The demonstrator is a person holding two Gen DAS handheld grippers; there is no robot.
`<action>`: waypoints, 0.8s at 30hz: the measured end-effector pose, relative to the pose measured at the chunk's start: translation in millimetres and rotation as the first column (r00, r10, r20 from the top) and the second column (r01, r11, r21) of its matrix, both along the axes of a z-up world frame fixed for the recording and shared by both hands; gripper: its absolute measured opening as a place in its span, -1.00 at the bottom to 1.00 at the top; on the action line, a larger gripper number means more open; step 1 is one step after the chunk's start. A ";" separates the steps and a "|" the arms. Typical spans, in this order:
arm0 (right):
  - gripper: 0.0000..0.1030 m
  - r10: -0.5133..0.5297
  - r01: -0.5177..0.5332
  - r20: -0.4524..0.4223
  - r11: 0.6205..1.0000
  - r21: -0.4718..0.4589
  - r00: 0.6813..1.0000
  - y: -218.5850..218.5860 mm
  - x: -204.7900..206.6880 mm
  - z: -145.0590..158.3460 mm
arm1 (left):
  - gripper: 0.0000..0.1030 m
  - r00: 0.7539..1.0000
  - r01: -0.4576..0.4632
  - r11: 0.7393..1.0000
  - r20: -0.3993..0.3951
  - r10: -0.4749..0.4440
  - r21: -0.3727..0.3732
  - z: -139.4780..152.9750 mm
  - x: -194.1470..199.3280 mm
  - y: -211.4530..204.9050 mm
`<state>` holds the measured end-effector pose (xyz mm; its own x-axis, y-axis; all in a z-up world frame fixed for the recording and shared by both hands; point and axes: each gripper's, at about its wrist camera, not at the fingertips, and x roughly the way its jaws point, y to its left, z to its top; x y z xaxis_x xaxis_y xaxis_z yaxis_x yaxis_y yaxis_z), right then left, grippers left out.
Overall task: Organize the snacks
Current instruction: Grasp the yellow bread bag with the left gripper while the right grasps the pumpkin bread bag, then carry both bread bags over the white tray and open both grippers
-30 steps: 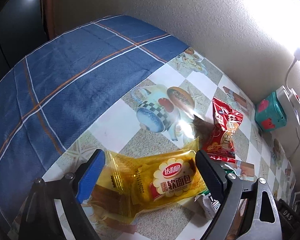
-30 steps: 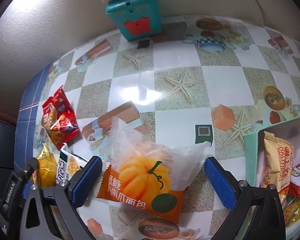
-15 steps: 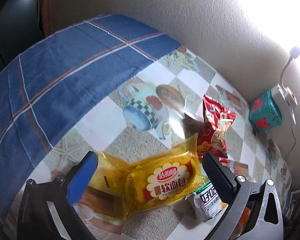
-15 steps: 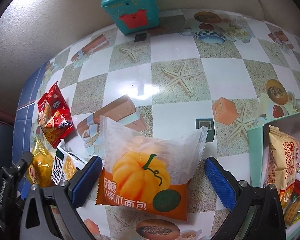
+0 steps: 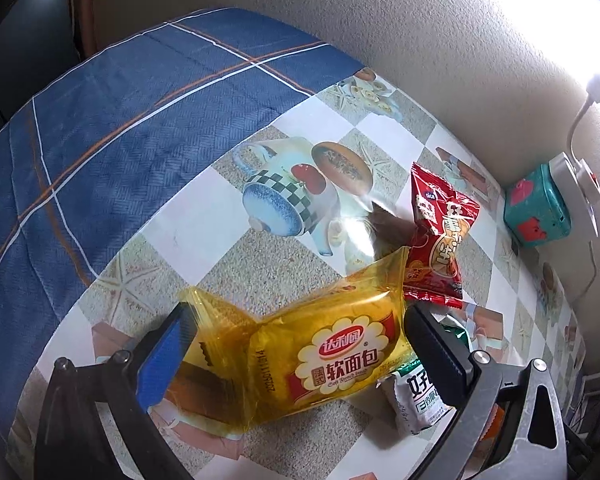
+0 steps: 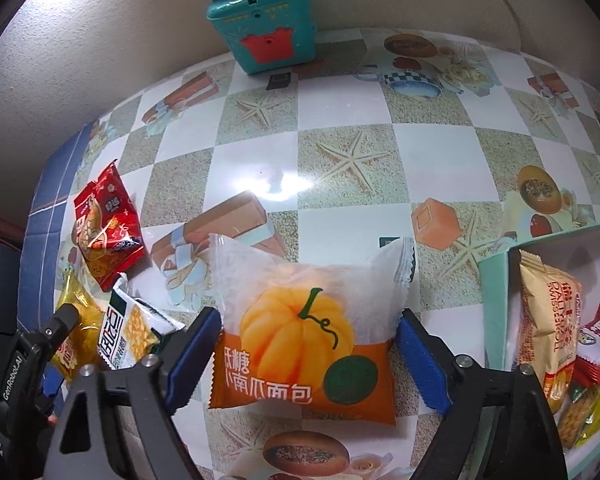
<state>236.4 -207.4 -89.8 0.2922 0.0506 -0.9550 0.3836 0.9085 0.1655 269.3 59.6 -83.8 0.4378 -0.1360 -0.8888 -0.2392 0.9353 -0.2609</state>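
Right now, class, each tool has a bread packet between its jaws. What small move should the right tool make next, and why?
Probably finish closing. The right tool is closing on the pumpkin bread, its pads beside the packet's edges, no firm pinch evident. The box sits just beyond, so a secure grip likely comes before lifting across.

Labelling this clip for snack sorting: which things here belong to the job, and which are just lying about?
Job:
pumpkin bread pack
yellow soft-bread pack
red snack packet
green-and-white packet
mint box holding snacks

Lying about:
teal tin
white power strip
blue plaid cloth
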 end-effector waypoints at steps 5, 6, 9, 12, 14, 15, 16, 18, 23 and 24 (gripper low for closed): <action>0.59 0.007 -0.007 0.005 1.000 -0.005 1.000 0.2 -7.1 4.2 | 0.88 1.000 -0.006 1.000 -0.006 0.005 -0.013 2.5 -2.7 3.2; 0.57 0.008 -0.008 0.004 1.000 -0.003 1.000 0.3 -9.4 4.9 | 0.88 1.000 -0.009 1.000 -0.009 0.009 -0.016 2.5 -3.2 4.1; 0.53 0.007 -0.007 0.003 1.000 0.002 1.000 -1.1 -18.3 6.5 | 0.80 0.999 -0.025 0.999 -0.022 0.024 -0.037 2.3 -5.8 8.5; 0.50 0.004 -0.004 -0.003 1.000 0.014 1.000 -1.2 -28.4 6.8 | 0.76 0.999 -0.031 0.998 -0.039 0.029 -0.049 3.4 -9.6 11.5; 0.49 0.005 -0.005 -0.006 1.000 0.026 1.000 -0.3 -36.7 7.2 | 0.74 0.998 -0.036 0.998 -0.046 0.033 -0.057 3.9 -13.0 14.2; 0.49 0.004 -0.003 -0.007 0.999 0.032 1.000 -0.4 -39.5 6.8 | 0.73 0.998 -0.040 0.997 -0.054 0.036 -0.064 3.7 -16.2 16.4; 0.48 0.002 -0.002 -0.007 0.999 0.038 1.000 -0.2 -43.3 6.8 | 0.72 0.997 -0.043 0.997 -0.060 0.039 -0.070 3.6 -18.7 18.0; 0.47 0.000 0.000 -0.009 0.999 0.048 1.000 0.8 -52.5 6.9 | 0.69 0.996 -0.050 0.996 -0.071 0.045 -0.078 4.2 -24.5 21.1; 0.46 -0.007 0.007 -0.011 0.998 0.069 1.000 3.4 -76.2 6.7 | 0.59 0.994 -0.070 0.993 -0.087 0.062 -0.092 7.7 -37.5 25.8; 0.46 -0.011 0.012 -0.010 0.997 0.076 1.000 3.3 -82.3 6.3 | 0.58 0.994 -0.069 0.993 -0.089 0.060 -0.097 8.5 -41.0 25.2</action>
<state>154.1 -204.0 -83.5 0.2836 0.1201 -0.9514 0.3962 0.8888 0.2303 228.3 84.8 -75.2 0.3710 -0.2001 -0.9068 -0.3238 0.8873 -0.3283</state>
